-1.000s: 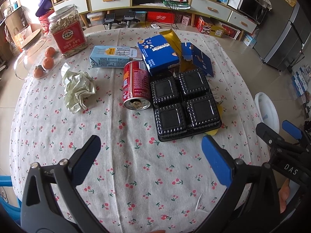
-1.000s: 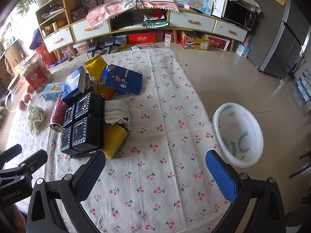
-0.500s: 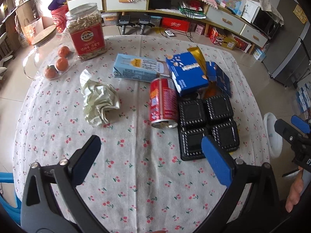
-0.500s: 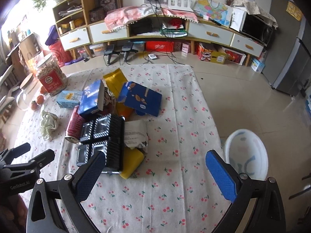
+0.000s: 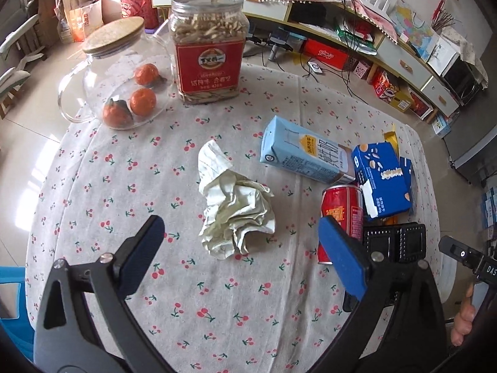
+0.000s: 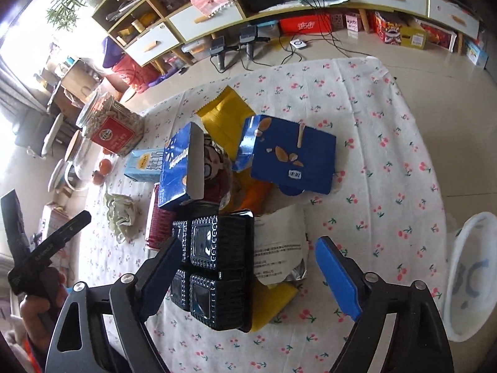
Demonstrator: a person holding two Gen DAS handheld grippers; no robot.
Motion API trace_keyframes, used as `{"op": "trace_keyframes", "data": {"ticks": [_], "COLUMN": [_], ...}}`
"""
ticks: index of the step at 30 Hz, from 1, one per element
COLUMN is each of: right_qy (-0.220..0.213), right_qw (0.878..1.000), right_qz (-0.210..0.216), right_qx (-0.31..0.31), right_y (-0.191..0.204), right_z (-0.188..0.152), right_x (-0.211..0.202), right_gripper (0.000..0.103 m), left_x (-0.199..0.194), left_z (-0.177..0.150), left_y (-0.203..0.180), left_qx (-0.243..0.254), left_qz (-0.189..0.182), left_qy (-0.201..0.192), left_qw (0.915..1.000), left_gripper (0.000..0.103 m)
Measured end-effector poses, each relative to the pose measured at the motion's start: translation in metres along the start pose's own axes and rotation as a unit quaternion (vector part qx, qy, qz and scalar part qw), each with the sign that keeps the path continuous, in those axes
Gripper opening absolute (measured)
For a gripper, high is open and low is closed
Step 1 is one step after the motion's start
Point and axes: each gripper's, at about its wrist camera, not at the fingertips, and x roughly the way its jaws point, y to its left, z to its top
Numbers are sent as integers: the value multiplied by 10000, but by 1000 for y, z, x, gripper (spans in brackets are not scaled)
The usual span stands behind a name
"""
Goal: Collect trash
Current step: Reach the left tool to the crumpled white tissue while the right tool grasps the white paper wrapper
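Since the earlier frames, both views have been carried leftward across the table (image 5: 102, 168), so that the crumpled paper wad (image 5: 237, 214), formerly well left of the left gripper (image 5: 237, 251), is now framed just ahead of and between its pads. That gripper's jaws are held wide apart, nothing is gripped, and the wad is not touched. The wad's long axis is seen running away from the gripper, its flat loose end pointing toward the far jars. To its right, the red can (image 5: 341, 214) lies on its side, its length running toward the near edge, partly hidden behind the right pad. In the right wrist view, the black plastic tray (image 6: 217, 267) lies between the pads of the right gripper (image 6: 248, 270), nearer the left one. Those jaws are closing, though contact cannot be told.
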Motion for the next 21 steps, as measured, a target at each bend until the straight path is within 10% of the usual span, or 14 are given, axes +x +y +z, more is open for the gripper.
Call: {"op": "trace_keyframes", "data": {"ticks": [9, 15, 19, 21], "right_qy": [173, 482, 539, 439], "right_qw": [9983, 9935, 9901, 9913], "right_qz": [-32, 326, 676, 676], "right_qx": [551, 977, 1104, 1043], "right_y": [-40, -61, -61, -59], "right_z": [3, -1, -2, -2], "right_x": [23, 48, 52, 46], "right_gripper": [72, 60, 25, 4], "left_x": [45, 60, 51, 47], "left_z": [4, 3, 5, 5], "left_y": [-11, -9, -9, -4], "left_qx": [144, 78, 8, -89], "left_qz": [322, 272, 172, 83], "left_qy": [348, 451, 342, 337], "left_qw": [9988, 9986, 9993, 9994], "left_gripper": [82, 52, 8, 8]}}
